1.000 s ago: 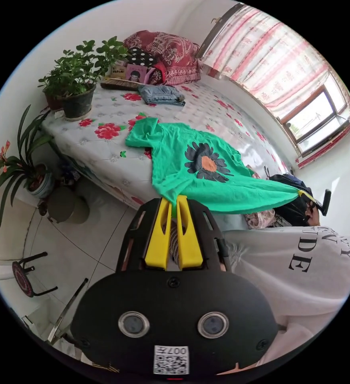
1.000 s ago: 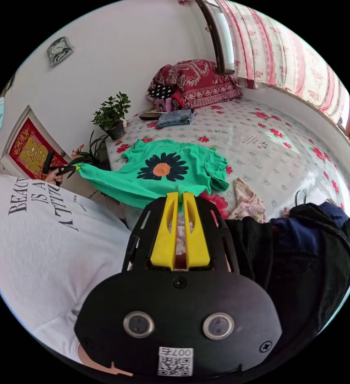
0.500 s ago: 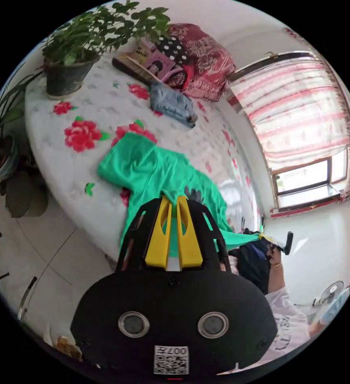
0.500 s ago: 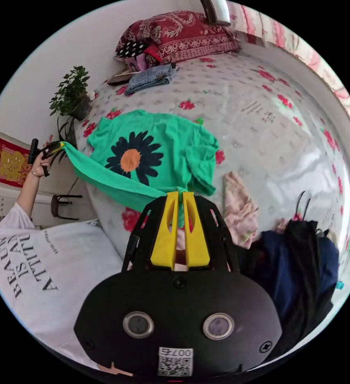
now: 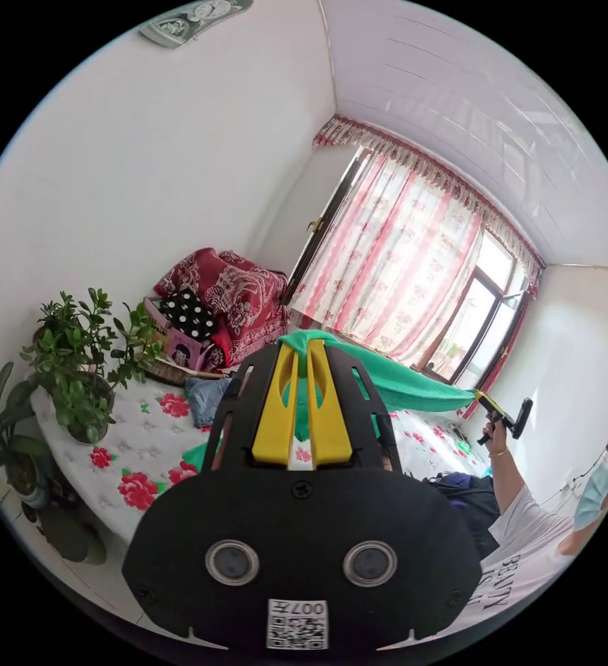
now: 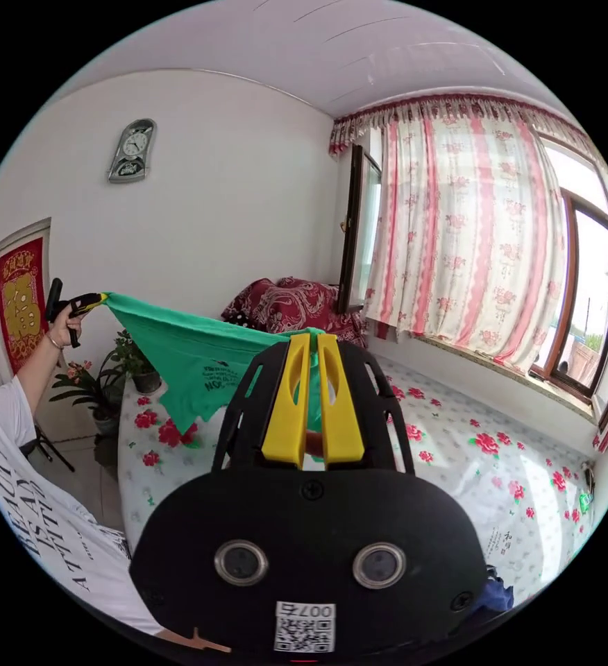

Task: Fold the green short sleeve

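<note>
**Green shirt held aloft between both grippers, above the bed**

The green short sleeve shirt [image 6: 193, 354] was off the bed and hung in the air, stretched between the two grippers. In the right gripper view its top edge ran taut as a straight line from the far gripper to the near one, and the cloth below sagged into a loose triangle with a ragged lower edge; some dark print showed faintly on the hanging face. In the left gripper view the shirt [image 5: 394, 381] appeared as a narrow band of bright green drawn from the near jaws across to the far gripper, with another bit of green low beside the gripper body.

Left gripper [image 5: 302, 354]: yellow jaws pressed together on a bunched fold of the green cloth, which humped over the tips. Same gripper seen from the right gripper view [image 6: 89, 302], held up in a raised hand [image 6: 64, 322], pinching the shirt's far corner.

Right gripper [image 6: 309, 341]: yellow jaws closed on the cloth's near edge. Seen from the left gripper view [image 5: 495, 413], it was held up in the person's other hand [image 5: 496, 433] with green cloth at its tip.

Below the shirt lay the bed [image 6: 498, 472], a white cover with red flowers. At its head sat red patterned pillows [image 5: 231, 295] and folded jeans [image 5: 207, 399]. Potted plants [image 5: 82, 368] stood at the bed's corner. Striped curtains [image 6: 470, 243] covered the window; a clock [image 6: 132, 149] hung on the wall.
</note>
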Motion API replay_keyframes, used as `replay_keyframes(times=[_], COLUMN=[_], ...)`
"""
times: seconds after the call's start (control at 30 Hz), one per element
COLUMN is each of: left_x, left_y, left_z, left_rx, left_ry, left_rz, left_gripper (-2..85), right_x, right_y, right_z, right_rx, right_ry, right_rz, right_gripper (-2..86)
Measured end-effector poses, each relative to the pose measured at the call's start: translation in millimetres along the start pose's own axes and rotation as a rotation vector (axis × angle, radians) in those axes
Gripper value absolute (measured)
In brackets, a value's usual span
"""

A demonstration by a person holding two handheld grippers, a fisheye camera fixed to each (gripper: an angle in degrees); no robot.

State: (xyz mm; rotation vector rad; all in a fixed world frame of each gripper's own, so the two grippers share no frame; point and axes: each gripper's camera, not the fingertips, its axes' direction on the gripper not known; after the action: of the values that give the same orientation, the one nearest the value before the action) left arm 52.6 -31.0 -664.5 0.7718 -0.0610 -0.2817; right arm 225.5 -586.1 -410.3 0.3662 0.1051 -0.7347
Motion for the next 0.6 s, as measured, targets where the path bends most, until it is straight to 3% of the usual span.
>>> replay_keyframes(times=[0.2,0.47,0.6], left_x=[-17.0,-101.4,-107.2], left_y=[122.3,386.1,454.3], left_z=[13.7,44.6,36.0], left_rx=[-0.252,-0.600,-0.683], left_ry=[-0.048,-0.122,-0.150], left_rz=[0.028,-0.317,-0.381], left_gripper=[-0.9,-0.9,-0.9], right_x=[-17.5,-26.2,-39.2], right_y=[142.4,389.2,484.8], right_z=[8.9,50.8,45.0], right_rx=[-0.250,-0.575,-0.666], right_ry=[-0.046,-0.176,-0.222], right_rz=[-0.003,0.276,0.413], right_gripper=[-0.1,0.0,0.0])
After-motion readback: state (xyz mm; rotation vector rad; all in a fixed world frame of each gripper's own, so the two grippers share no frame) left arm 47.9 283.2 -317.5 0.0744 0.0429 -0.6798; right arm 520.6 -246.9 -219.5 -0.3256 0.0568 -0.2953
